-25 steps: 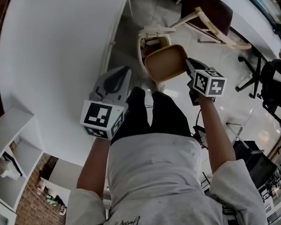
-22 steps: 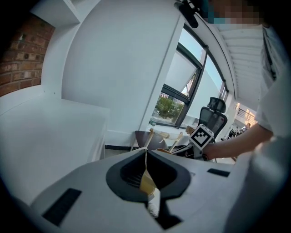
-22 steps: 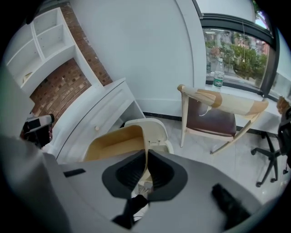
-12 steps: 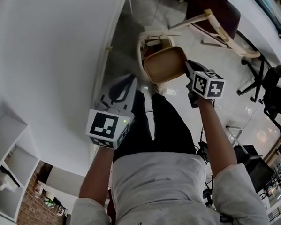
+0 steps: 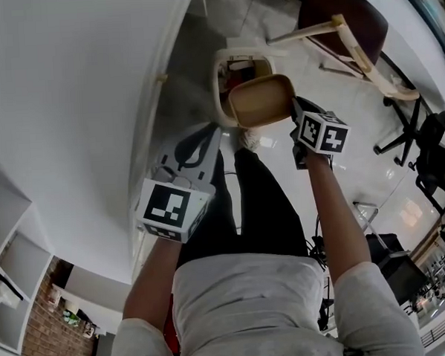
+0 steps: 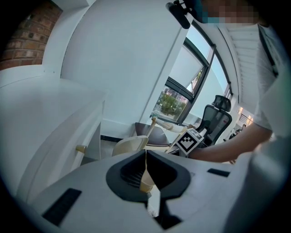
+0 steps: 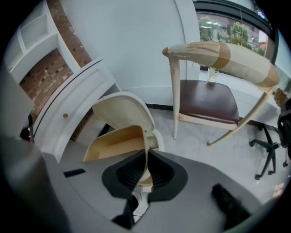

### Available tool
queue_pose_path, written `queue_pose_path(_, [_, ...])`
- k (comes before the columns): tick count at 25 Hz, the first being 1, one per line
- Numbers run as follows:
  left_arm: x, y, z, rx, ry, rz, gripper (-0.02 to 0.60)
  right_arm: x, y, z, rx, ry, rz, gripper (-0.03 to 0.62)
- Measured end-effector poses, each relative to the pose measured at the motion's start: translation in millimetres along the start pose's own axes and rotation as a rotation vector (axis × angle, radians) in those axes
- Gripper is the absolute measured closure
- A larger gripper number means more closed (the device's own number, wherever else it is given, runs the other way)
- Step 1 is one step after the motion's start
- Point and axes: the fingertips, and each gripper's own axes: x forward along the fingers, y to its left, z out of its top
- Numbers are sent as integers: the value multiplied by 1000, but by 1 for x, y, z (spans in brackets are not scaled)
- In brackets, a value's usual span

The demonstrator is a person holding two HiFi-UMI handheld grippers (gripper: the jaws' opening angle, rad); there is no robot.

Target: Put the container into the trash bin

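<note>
1. Head view: the right gripper [image 5: 298,108] is at the upper middle of the frame. Its fingers are clenched on one wall of the tan container [image 5: 261,101]. The container hangs with its open side toward the camera, over the near rim of the trash bin [image 5: 221,77].
2. Right gripper view shows the grasp plainly: the container's thin wall is pinched between the two fingers, and the bin's lid [image 7: 122,109] stands raised behind it.
3. The left gripper [image 5: 204,131] sits lower left, its fingers pressed together on nothing. A pale patch behind the tips in its own view is probably only background.
4. The step in hand looks like bringing the container over the bin's mouth. The next move calls for carrying it slightly farther over the opening. The fingers should then part so it drops inside, clear of rim and lid.
</note>
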Motion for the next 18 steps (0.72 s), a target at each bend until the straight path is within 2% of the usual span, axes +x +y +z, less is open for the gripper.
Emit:
queue_pose_path(5, [10,-5,-8,-13,24,-18,563,16,-9,-9,46,3,-20,554])
queue_pose_path(18, [21,6,-30,-46,81,-21,563,56,-21,-15,79,24,-52,554])
